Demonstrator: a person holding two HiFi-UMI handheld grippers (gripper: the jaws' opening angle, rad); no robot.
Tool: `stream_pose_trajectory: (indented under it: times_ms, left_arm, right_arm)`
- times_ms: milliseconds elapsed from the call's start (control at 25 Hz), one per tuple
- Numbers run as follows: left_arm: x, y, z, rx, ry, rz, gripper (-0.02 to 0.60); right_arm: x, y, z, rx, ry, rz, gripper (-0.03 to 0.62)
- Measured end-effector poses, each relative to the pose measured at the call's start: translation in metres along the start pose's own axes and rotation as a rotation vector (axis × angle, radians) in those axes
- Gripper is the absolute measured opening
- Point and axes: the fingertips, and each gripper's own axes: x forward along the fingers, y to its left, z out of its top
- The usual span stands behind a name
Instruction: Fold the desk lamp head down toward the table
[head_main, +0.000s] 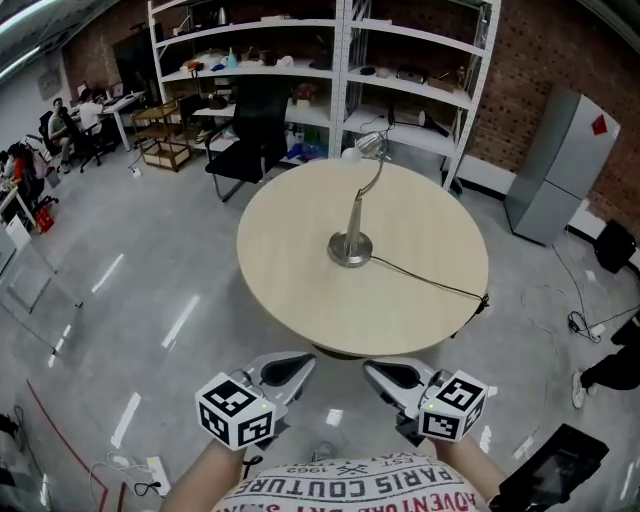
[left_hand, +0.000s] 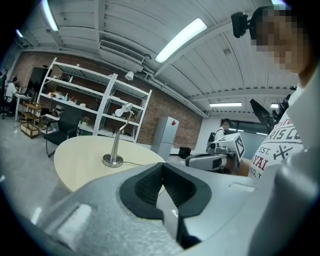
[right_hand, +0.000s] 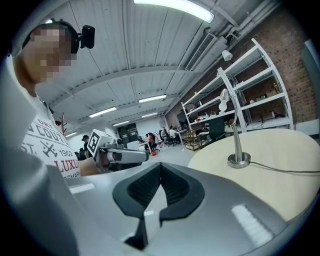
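Closest to you, the left gripper (head_main: 288, 370) and right gripper (head_main: 388, 376) hang side by side just short of the near edge of the bench (head_main: 290, 300). Both pairs of jaws are pressed together with nothing between them, and neither touches anything. You will have to part a pair before it can take hold.

Past that edge, at the middle of the round top, the desk lamp (head_main: 357, 212) stands on its metal base (head_main: 350, 249). A thin black cord (head_main: 430, 282) trails off to your right. The base looks heavy enough to stay put, but it may slide on the smooth top, so steady it with one gripper.

Farther on, the stem thins and curves up to the lamp head (head_main: 372, 146), which sits well above the bench. That upper part looks stiff but bendable. Grip just below the head, not on its smooth shell, and press down slowly.
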Motion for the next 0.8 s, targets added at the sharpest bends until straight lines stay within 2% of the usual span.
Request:
stream_pose_trajectory:
  times_ms: [120, 400, 600, 800]
  left_arm:
    - [0.007, 0.019, 0.01, -0.017, -0.023, -0.012, 0.002]
    - [0.038, 0.028, 0.014, 0.02, -0.012, -0.071, 0.002]
    - [0.078, 0.041, 0.013, 0.033, 0.02, -0.101, 0.002]
    - [0.114, 0.069, 0.025, 0.042, 0.035, -0.097, 0.002]
  right_arm:
    - [0.009, -0.009, 0.008, -0.019, -0.005, -0.011, 0.005]
    - [0.01, -0.033, 0.023, -0.049, -0.079, -0.048, 0.005]
    - [0.008, -0.069, 0.044, -0.081, -0.153, -0.055, 0.005]
    - [0.025, -0.125, 0.058, -0.04, -0.155, -0.052, 0.005]
